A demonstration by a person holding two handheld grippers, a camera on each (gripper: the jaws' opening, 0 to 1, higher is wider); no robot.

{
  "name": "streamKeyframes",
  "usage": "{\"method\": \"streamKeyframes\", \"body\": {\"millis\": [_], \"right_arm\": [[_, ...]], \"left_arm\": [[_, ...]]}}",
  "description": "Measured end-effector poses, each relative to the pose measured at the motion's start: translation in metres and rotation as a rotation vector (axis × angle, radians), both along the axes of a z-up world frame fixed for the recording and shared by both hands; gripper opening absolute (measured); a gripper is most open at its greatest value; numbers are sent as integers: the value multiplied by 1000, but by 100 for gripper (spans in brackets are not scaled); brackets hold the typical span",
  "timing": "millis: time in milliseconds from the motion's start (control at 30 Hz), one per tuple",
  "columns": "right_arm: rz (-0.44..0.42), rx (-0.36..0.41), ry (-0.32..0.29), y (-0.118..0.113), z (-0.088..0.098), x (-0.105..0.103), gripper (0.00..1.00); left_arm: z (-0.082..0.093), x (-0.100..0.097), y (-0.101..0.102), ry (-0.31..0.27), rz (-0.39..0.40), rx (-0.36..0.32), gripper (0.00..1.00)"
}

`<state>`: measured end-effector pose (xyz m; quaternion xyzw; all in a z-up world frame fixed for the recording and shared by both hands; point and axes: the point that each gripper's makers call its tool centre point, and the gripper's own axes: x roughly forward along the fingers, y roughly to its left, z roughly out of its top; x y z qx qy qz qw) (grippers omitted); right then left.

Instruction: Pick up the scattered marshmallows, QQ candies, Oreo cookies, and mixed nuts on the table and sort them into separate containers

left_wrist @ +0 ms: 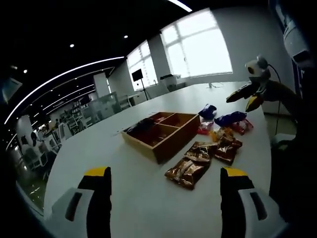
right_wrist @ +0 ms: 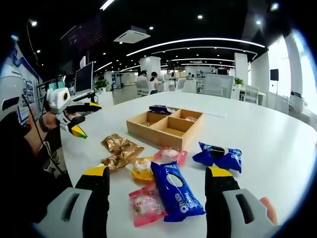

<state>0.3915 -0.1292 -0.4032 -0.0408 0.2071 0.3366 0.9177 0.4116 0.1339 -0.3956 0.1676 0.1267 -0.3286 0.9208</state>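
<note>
A blue Oreo packet (right_wrist: 177,193) lies between the right gripper's (right_wrist: 157,179) released jaws; the left gripper (left_wrist: 166,178) gapes too.

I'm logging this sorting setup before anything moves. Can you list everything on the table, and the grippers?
Wooden tray: one, tan, four compartments, mid-table; some hold packets.
Oreo packs: two blue loose, near right gripper; second further right.
Brown foil packets: several, beside tray.
Pink packets: two, among the pile.
Yellow packet: one, centre of pile.
Table: one, white.
Left gripper: open, empty.
Right gripper: open, empty, over Oreo packs.
</note>
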Motion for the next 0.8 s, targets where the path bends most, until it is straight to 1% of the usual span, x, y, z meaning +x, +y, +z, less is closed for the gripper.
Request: {"method": "streamKeyframes", "body": {"millis": [200,333,400,500,667,800], "right_arm": [[-1,1,2,0,-1,-1,74],[-3,0,5,0,-2,-1,75],[-3,0,4,-1,-1,0,75],[-2,-6,3,-1,-1,-1,75],[-1,-10,-4,0,2,0,75],[3,-11,-3,1,2,0,75]], "left_arm": [[-4,-2,-1,20,1,-2,95],[-5,-2,-3,17,-6,3,95],[-6,1,0,3,3,14,94],[-9,3,5,8,21,36,95],[-7,2,3,6,14,18,95],[-8,2,4,11,13,35,95]]}}
